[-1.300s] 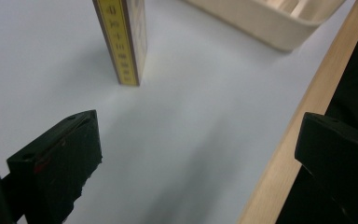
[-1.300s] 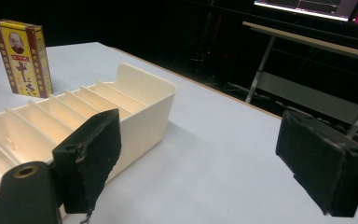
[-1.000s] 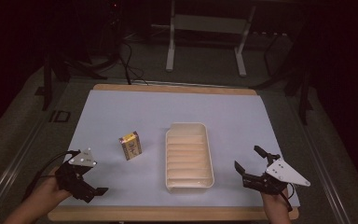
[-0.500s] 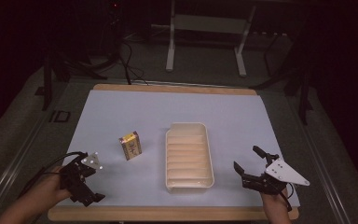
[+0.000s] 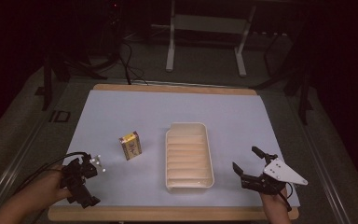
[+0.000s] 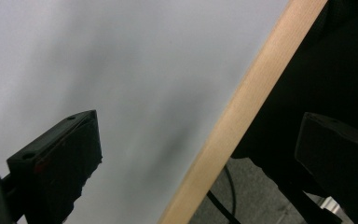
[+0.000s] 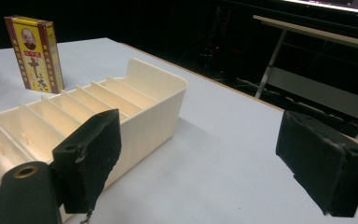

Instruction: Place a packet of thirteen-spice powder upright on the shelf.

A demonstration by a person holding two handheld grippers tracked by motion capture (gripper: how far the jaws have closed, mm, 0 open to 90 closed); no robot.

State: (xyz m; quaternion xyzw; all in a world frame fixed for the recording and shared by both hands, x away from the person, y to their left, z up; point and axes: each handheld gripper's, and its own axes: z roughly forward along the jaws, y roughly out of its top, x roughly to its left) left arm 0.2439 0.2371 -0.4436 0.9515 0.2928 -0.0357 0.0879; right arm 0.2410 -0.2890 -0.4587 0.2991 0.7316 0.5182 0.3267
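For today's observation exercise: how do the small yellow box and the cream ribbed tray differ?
The small yellow box stands upright, closed and printed; the cream ribbed tray lies flat, open-topped and plain. The tray is far larger and ribbed inside. Both rest on the white table, untouched.

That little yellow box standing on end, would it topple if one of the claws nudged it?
Probably. The yellow box stands upright on a narrow end, taller than wide, so a push high up would likely tip it. It looks like thin printed card, so probably light, and might slide on the smooth white table if pushed low.
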